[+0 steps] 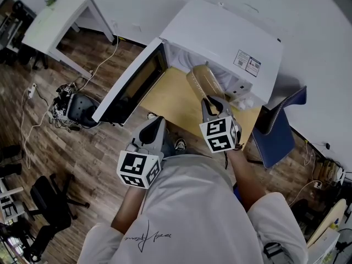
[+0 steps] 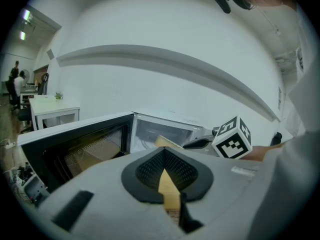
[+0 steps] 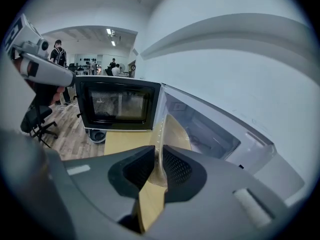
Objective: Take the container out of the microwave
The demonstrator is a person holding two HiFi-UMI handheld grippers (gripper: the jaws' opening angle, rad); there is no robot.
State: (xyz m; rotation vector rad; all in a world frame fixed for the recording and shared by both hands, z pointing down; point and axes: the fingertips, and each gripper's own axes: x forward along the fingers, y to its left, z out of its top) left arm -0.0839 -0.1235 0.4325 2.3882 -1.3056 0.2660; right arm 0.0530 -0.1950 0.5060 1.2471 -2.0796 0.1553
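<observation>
The white microwave [image 1: 231,32] stands on a wooden table [image 1: 170,95] with its door [image 1: 132,84] swung open to the left. A translucent plastic container [image 1: 202,81] hangs tilted just in front of the cavity's mouth, above the table. My right gripper [image 1: 212,100] is shut on its near rim; in the right gripper view the container's wall [image 3: 175,129] runs up between the pads of that gripper [image 3: 159,156]. My left gripper [image 1: 157,122] sits lower left, near the table's front edge. Its tips [image 2: 163,159] meet with nothing between them. From there the container [image 2: 167,142] shows beside the door [image 2: 75,149].
A blue chair [image 1: 278,131] stands right of the table. On the wooden floor to the left are a tangle of cables [image 1: 66,106], a white desk [image 1: 55,21] and a black office chair [image 1: 49,202]. People stand far back in the room [image 3: 60,54].
</observation>
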